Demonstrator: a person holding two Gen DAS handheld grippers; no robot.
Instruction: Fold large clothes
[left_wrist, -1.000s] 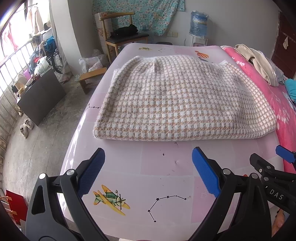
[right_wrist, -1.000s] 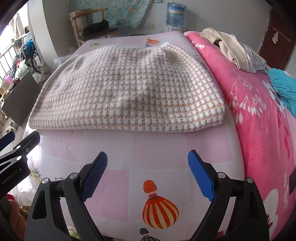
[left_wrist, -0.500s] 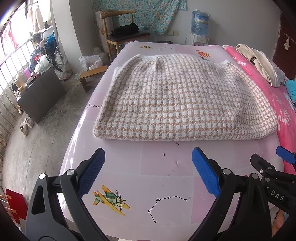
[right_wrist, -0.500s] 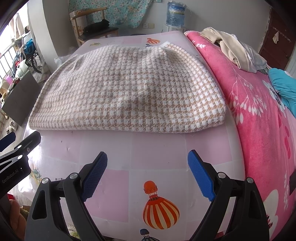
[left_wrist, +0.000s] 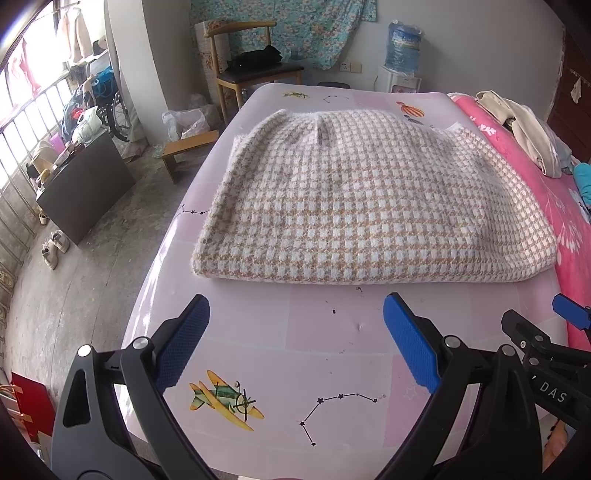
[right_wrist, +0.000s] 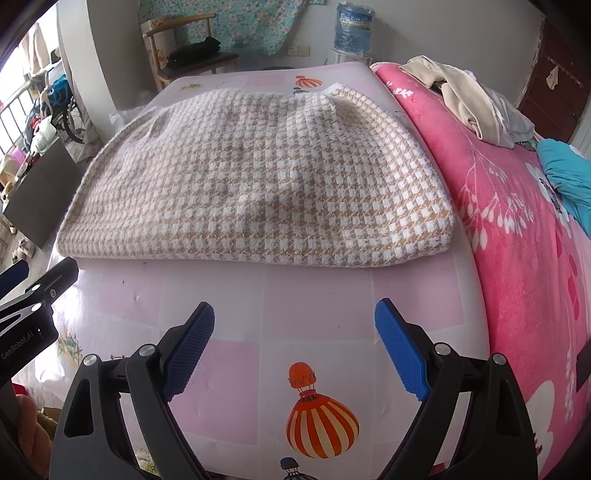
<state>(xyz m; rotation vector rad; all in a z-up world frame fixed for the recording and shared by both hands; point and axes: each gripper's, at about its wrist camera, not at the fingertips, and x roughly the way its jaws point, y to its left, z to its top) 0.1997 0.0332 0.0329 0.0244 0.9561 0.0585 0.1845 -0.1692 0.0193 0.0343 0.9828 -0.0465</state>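
Note:
A thick beige-and-white houndstooth garment (left_wrist: 369, 199) (right_wrist: 258, 184) lies folded flat on the pale pink mat (left_wrist: 314, 332) (right_wrist: 314, 302) that covers the bed. Its doubled near edge faces me. My left gripper (left_wrist: 295, 317) hangs open just short of that edge, toward its left half, nothing between the blue pads. My right gripper (right_wrist: 293, 321) is open too, in front of the garment's right half, clear of the cloth. Each view catches the other gripper at its side edge.
A pink floral blanket (right_wrist: 517, 240) covers the bed's right side, with a cream garment pile (right_wrist: 469, 99) and a teal cloth (right_wrist: 565, 173) on it. Beyond the bed stand a wooden chair (left_wrist: 255, 70) and a water jug (left_wrist: 404, 46). Bare concrete floor (left_wrist: 103, 266) lies left.

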